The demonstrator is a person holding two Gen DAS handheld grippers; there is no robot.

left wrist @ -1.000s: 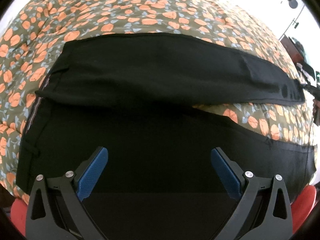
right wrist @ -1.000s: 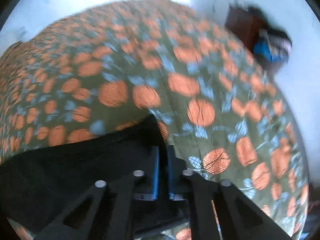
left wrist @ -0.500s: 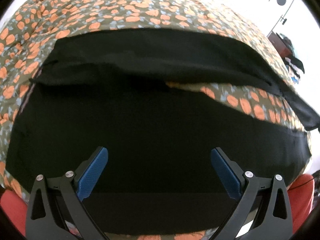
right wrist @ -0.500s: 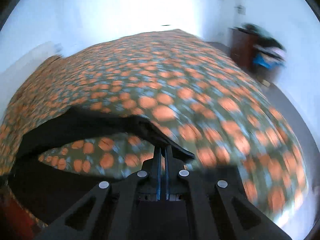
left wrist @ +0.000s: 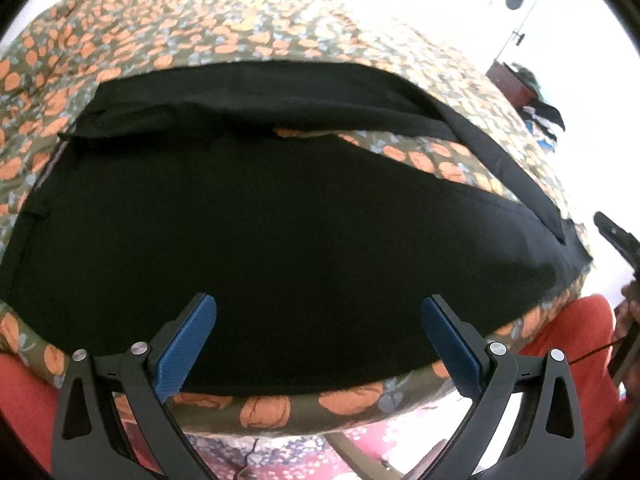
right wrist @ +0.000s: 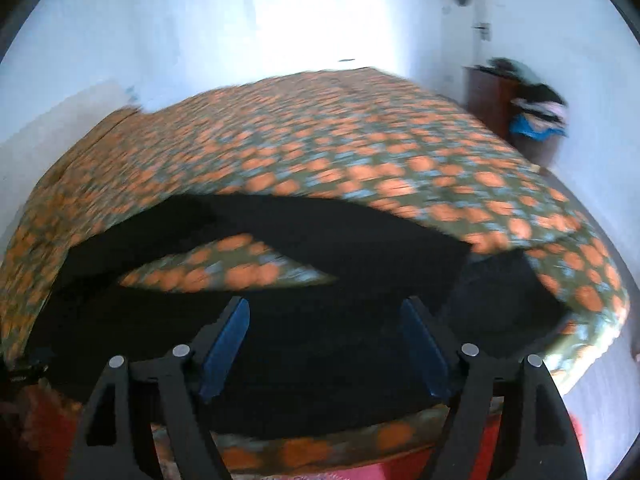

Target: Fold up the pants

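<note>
Black pants [left wrist: 280, 220] lie spread on a bed with an orange-flowered cover [left wrist: 240, 32]. One leg lies near the bed's front edge, the other [left wrist: 280, 96] angles across farther back, with a wedge of cover between them. My left gripper [left wrist: 316, 340] is open and empty above the near leg. My right gripper [right wrist: 324, 344] is open and empty above the pants [right wrist: 320, 340] near the front edge; that view is blurred. The right gripper's tip [left wrist: 616, 236] shows at the right edge of the left wrist view.
The bed's front edge [left wrist: 280, 404] runs just below my left fingers, with red cloth [left wrist: 568, 344] beside it. A dark wooden cabinet [right wrist: 496, 96] with clothes on top stands by the white wall at the right.
My right gripper was shut on a pant leg's end, carried it across, and has opened and let it go. My left gripper drew back toward the bed's front edge, staying open.
</note>
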